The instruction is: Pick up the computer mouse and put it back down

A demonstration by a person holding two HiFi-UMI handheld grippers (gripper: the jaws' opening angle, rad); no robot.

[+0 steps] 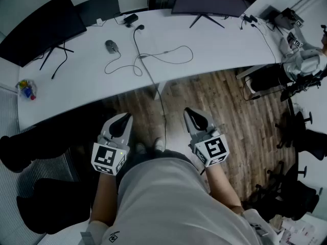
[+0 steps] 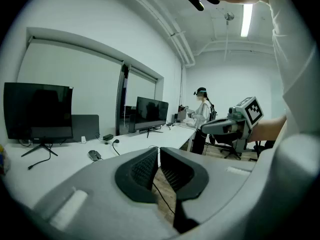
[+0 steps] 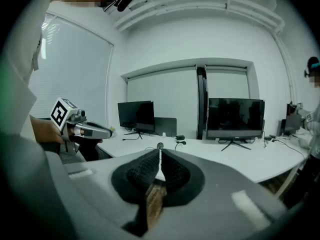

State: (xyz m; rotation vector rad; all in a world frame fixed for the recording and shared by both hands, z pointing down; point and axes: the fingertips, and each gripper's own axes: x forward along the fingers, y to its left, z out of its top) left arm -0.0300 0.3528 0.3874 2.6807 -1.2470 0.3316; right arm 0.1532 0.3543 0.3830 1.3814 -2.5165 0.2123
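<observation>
Head view: where's the small grey computer mouse (image 1: pixel 111 46)? — A

On the white curved desk (image 1: pixel 219 45), left half, toward the back. It sits just right of the black flat monitor (image 1: pixel 41 29) at the desk's left end. Thin dark cables (image 1: pixel 153 54) loop across the desktop beside it. — B

Grippers? — A

Both well apart from the mouse. They're held low in front of the person's waist, over the wood-plank floor (image 1: pixel 225 106), short of the desk's near edge. Left gripper (image 1: pixel 122 119) and right gripper (image 1: pixel 193 114) are side by side, aimed at the desk, noses tipped slightly down. — B

Jaw state? — A

Left gripper view: black ribbed pads (image 2: pixel 137 171) meet at the tips, nothing between them. Right gripper view: same, jaws closed together, empty. In the left gripper view the mouse is far off on the desk, left of the jaws. — B
</observation>
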